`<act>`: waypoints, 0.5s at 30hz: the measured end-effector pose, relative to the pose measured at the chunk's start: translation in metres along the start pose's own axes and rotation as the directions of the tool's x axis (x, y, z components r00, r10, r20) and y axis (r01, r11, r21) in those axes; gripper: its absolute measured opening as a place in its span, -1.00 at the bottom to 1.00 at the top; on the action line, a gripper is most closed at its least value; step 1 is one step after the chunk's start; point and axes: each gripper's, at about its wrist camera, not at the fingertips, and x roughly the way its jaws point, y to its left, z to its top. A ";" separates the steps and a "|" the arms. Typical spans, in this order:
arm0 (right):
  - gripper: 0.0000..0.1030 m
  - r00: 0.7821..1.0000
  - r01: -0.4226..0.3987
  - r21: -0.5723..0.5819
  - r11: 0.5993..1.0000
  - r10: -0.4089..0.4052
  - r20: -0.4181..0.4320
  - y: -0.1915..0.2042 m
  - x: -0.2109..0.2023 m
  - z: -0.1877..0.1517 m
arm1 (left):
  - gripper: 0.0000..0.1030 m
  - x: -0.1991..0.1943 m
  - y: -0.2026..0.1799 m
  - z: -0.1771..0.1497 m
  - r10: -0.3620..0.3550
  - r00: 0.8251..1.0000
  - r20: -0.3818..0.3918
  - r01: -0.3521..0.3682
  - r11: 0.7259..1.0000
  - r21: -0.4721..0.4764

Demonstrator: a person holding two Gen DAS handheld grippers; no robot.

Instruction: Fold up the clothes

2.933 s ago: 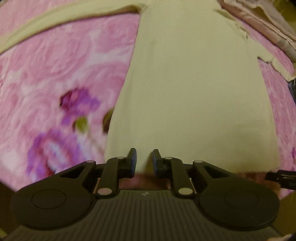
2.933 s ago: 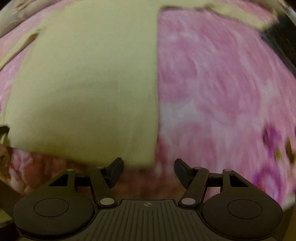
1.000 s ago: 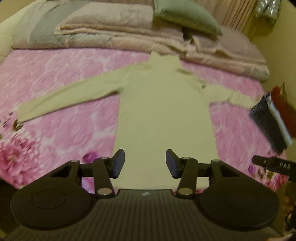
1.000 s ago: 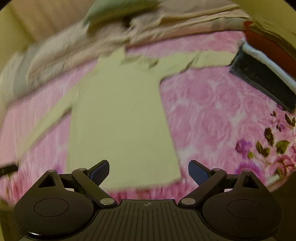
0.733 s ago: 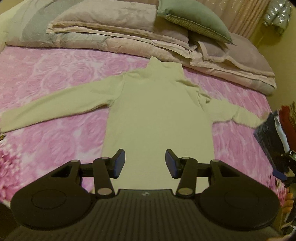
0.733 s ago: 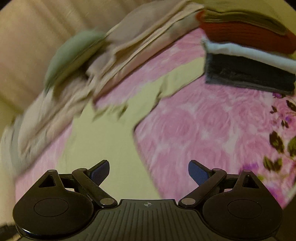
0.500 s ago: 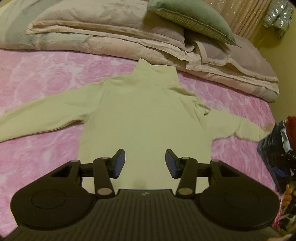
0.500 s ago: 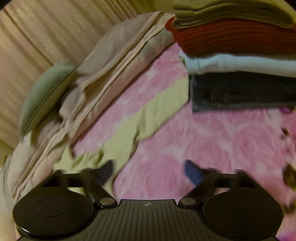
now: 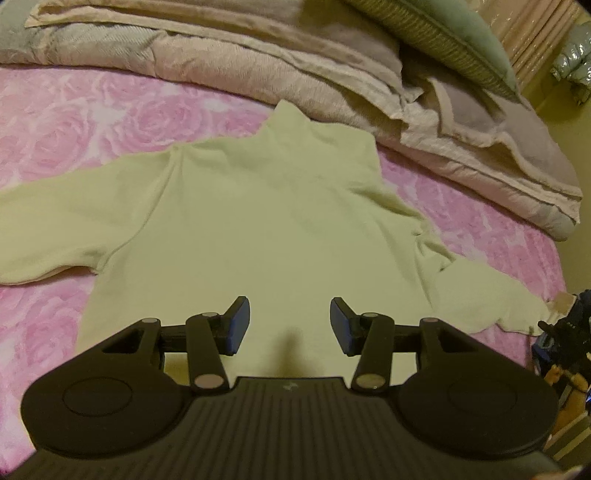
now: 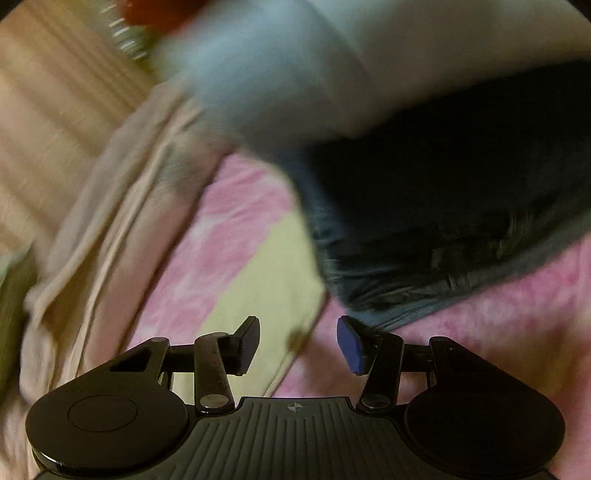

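A pale yellow turtleneck (image 9: pixel 258 221) lies flat on the pink rose-print bedspread (image 9: pixel 74 118), collar toward the pillows, both sleeves spread out. My left gripper (image 9: pixel 290 326) hovers open over the middle of its body, nothing between the fingers. In the blurred right wrist view, the end of the right sleeve (image 10: pixel 273 291) lies just ahead of my right gripper (image 10: pixel 297 343), whose jaws are closing with the cuff edge between them; the pads do not press on it.
Folded beige quilts (image 9: pixel 295 59) and a green pillow (image 9: pixel 436 33) line the head of the bed. A stack of folded clothes, dark grey (image 10: pixel 461 221) under pale blue (image 10: pixel 332 66), sits right beside the sleeve end.
Both grippers have moved up the bed from the hem. The left came down over the chest. The right swung over to the right sleeve end by the folded stack, its jaws narrowing.
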 end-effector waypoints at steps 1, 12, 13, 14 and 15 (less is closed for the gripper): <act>-0.10 1.000 0.001 0.022 1.000 -0.002 0.010 -0.002 0.004 -0.001 | -0.15 0.005 0.000 0.001 -0.001 1.000 -0.005 0.001 1.000 -0.004; -0.95 0.995 0.039 -0.165 0.985 -0.024 0.092 0.024 -0.006 -0.002 | -0.15 -0.001 0.030 0.006 -0.025 1.000 0.018 0.025 0.999 -0.021; -0.95 0.993 0.040 -0.224 0.974 -0.014 0.118 0.036 -0.016 -0.001 | -0.15 -0.006 0.037 0.007 -0.021 0.999 0.024 0.022 0.999 -0.032; -0.95 0.989 0.029 -0.287 0.958 0.013 0.145 0.051 -0.027 -0.003 | -0.15 -0.012 0.045 0.008 -0.017 0.999 0.031 0.019 0.999 -0.044; -0.95 0.984 0.015 -0.357 0.934 0.049 0.170 0.070 -0.039 -0.006 | -0.16 -0.018 0.054 0.007 -0.017 0.999 0.038 0.019 0.998 -0.060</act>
